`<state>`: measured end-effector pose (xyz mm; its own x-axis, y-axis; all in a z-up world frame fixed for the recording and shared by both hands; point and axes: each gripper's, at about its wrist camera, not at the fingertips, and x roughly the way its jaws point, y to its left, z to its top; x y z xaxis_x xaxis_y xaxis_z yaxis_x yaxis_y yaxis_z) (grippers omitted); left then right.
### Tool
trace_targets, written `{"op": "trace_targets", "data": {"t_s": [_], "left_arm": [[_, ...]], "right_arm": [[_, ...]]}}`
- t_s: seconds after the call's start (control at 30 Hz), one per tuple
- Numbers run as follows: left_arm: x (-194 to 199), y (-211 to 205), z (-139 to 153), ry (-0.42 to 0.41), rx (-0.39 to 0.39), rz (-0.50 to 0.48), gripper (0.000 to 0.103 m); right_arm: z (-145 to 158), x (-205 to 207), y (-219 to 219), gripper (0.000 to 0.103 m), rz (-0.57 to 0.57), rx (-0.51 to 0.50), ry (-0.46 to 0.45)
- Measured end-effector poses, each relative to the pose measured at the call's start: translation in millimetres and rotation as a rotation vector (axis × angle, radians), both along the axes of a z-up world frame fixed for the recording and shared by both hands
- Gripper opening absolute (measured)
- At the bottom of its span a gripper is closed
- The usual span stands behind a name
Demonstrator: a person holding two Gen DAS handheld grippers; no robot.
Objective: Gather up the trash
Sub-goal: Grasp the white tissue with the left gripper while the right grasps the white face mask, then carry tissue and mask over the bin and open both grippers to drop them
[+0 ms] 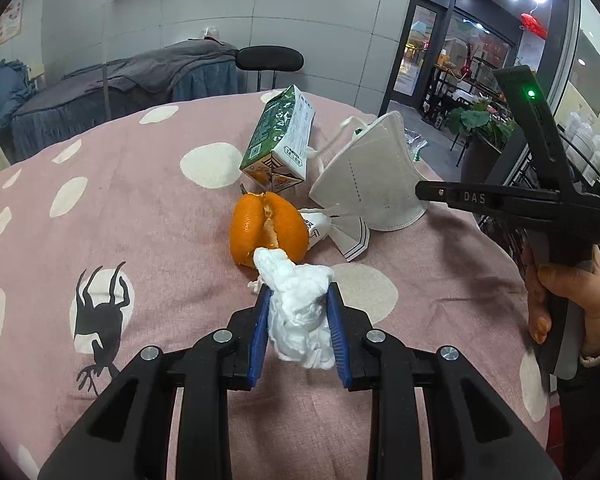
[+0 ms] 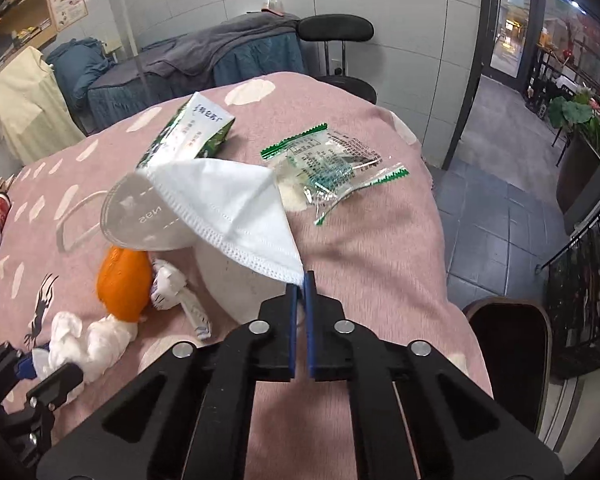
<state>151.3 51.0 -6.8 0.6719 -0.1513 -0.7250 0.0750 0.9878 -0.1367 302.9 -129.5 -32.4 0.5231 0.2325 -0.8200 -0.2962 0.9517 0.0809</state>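
While both claws grip | left gripper [image 1: 297, 300] pinches tissue [image 1: 300, 316] | right gripper [image 2: 301, 284] pinches mask [image 2: 227, 208] | left on bedspread [image 1: 139, 200]: carton [image 1: 279, 140], orange peel [image 1: 265, 228], wrapper [image 2: 336, 168] | no bin visible, early

A crumpled white tissue [image 1: 300, 312] sits squeezed between my left fingers [image 1: 261, 320]. My right fingers [image 2: 308, 312] pinch the corner of a folded white mask [image 2: 227, 212], lifted off the tabletop [image 2: 380, 248]. Below lie an orange peel [image 1: 265, 230], a green-and-white carton [image 1: 277, 140] on its side, a clear wrapper [image 2: 336, 168], and a twisted white wrapper [image 1: 340, 232].
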Motion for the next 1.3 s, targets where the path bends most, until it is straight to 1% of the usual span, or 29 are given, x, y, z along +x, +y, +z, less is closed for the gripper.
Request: {"op": "trace_targets", "data": {"t_s": [0.27, 0.43, 0.63, 0.83, 0.93, 1.1, 1.2, 1.3], "left_arm": [[-10.6, -15.7, 8.3, -0.018, 0.012, -0.030, 0.027], [-17.8, -32.2, 13.8, -0.033, 0.017, -0.059, 0.027], [-22.3, -56.9, 19.4, -0.047, 0.016, -0.109, 0.027], [-22.8, -90.0, 24.8, -0.063, 0.023, -0.182, 0.027], [-24.1, -108.6, 26.5, -0.075, 0.035, -0.215, 0.027], [-18.9, -130.4, 23.2, -0.052, 0.020, -0.263, 0.027], [-16.4, -141.6, 22.4, -0.044, 0.015, -0.289, 0.026], [-15.0, -152.4, 23.7, -0.036, 0.009, -0.314, 0.026]], "right_arm": [[26.6, -59.1, -24.8, 0.003, 0.001, 0.110, -0.063], [46.2, -86.4, -55.3, 0.003, -0.037, 0.165, -0.111], [61.6, -117.5, -101.2, 0.003, -0.118, 0.198, -0.165], [65.5, -137.5, -154.7, 0.003, -0.227, 0.199, -0.197], [64.3, -144.7, -182.7, 0.003, -0.289, 0.182, -0.209], [51.3, -150.2, -228.0, 0.003, -0.398, 0.170, -0.198], [30.7, -146.5, -246.2, 0.003, -0.447, 0.158, -0.158], [2.2, -136.3, -256.6, 0.003, -0.488, 0.130, -0.106]]}}
